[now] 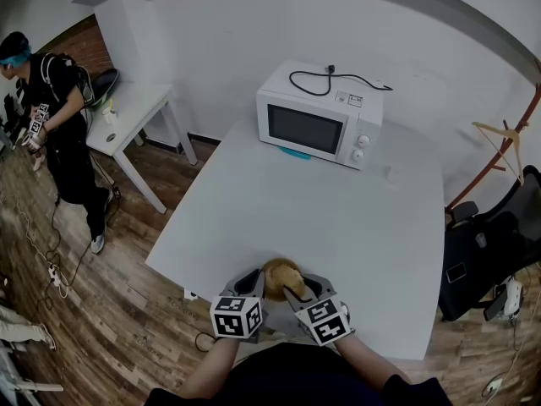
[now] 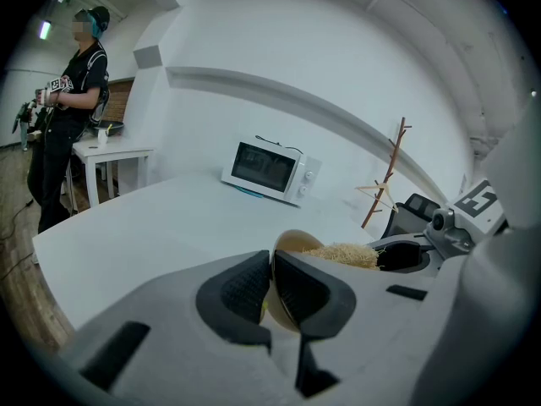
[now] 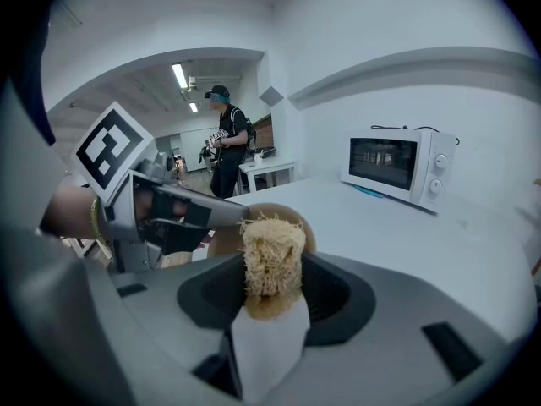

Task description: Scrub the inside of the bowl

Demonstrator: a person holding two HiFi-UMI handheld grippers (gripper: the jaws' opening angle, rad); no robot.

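At the near edge of the white surface (image 1: 338, 227), the two grippers meet over a tan bowl (image 1: 281, 276). The left gripper (image 2: 271, 265) is clenched on the bowl's rim, with the thin wall pinched between its ribbed pads (one pad inside, one outside). The bowl is tipped, its mouth turned toward the right gripper (image 3: 272, 271).

That gripper is grasping a straw-coloured fibrous scrubber (image 3: 270, 235), which stands up between the jaws with its frayed end pointing at the bowl. From the left gripper view the scrubber's end sits within the bowl's mouth. It seems to be against the inner wall, though the contact itself is hard to make out. Whether the bowl rests on the surface or is held just above it, I cannot tell.

Well apart from the bowl, at the far end of the surface, stands a white microwave (image 1: 321, 117) with its door facing the person. A black cord (image 1: 325, 79) lies coiled on top of it and something turquoise shows under its front edge.

Off to the left, on the wooden floor (image 1: 127, 311), a person in dark clothes (image 1: 55, 117) stands beside a small white side table (image 1: 135, 108). To the right of the surface are a wooden coat rack (image 1: 507, 142) and a black chair (image 1: 482, 252).
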